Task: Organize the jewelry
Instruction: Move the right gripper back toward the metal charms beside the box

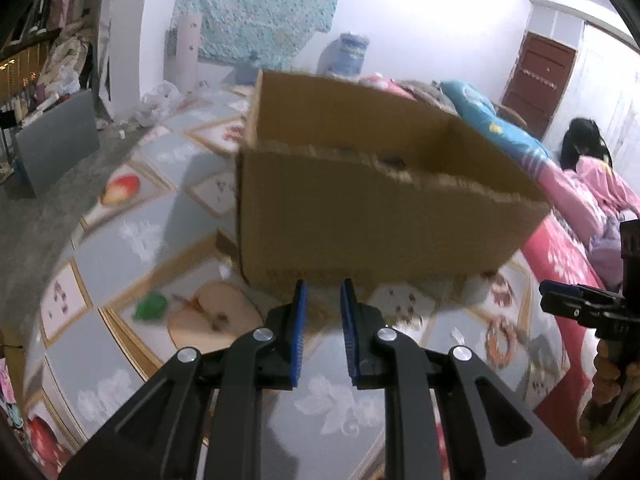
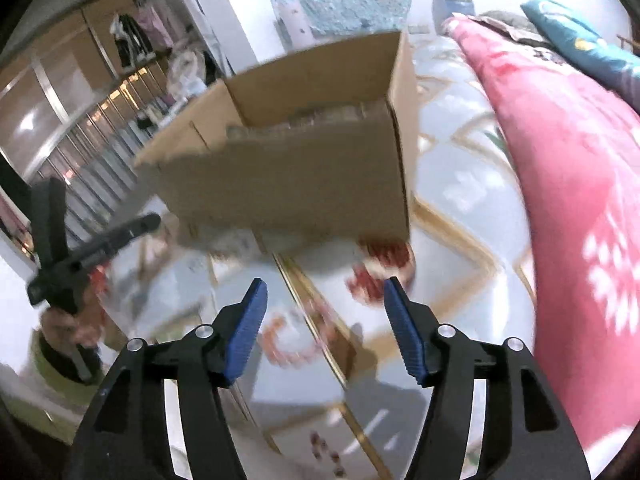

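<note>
We have the open cardboard box (image 1: 384,208) on the patterned bed cover (image 1: 132,240), just ahead of both grippers, likely as the bin for jewelry. Our left gripper (image 1: 323,288) has narrow, empty jaws; our right gripper (image 2: 325,284) stands wide, empty, probably readied to grasp.
</note>
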Demonstrator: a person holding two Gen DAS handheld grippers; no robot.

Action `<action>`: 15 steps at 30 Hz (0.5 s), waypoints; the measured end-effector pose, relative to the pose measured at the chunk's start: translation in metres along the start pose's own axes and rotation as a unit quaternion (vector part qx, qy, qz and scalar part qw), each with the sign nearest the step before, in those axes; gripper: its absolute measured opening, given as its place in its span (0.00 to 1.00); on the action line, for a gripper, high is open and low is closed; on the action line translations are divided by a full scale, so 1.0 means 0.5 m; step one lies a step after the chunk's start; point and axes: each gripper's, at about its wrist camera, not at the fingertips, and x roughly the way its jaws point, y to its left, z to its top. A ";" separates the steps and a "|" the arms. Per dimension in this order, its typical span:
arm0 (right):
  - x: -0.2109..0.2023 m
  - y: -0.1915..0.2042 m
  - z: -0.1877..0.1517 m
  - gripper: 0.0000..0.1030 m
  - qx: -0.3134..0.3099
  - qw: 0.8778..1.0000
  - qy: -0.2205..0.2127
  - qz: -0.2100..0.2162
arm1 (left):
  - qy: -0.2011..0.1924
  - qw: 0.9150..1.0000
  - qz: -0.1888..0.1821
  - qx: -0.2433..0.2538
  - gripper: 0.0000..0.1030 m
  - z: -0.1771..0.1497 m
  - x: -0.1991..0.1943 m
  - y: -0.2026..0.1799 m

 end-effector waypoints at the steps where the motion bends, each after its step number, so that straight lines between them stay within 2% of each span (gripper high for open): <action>1: 0.004 0.002 -0.017 0.58 -0.003 1.000 0.011 -0.009 | 0.010 1.000 -0.002 0.005 0.16 -0.010 0.004 -0.005; 4: 0.021 0.014 -0.050 0.59 -0.018 0.999 0.032 -0.035 | 0.028 0.999 0.003 0.022 0.16 -0.031 0.013 -0.020; 10: 0.037 0.035 -0.083 0.77 -0.052 0.997 0.025 -0.055 | 0.048 0.999 0.003 0.018 0.16 -0.049 0.026 -0.028; 12: 0.045 0.054 -0.091 0.80 -0.076 0.994 0.025 -0.075 | 0.049 0.999 0.002 0.014 0.16 -0.049 0.028 -0.028; 15: 0.065 0.075 -0.092 0.92 -0.119 0.987 0.036 -0.105 | 0.045 0.999 0.001 0.014 0.16 -0.050 0.026 -0.026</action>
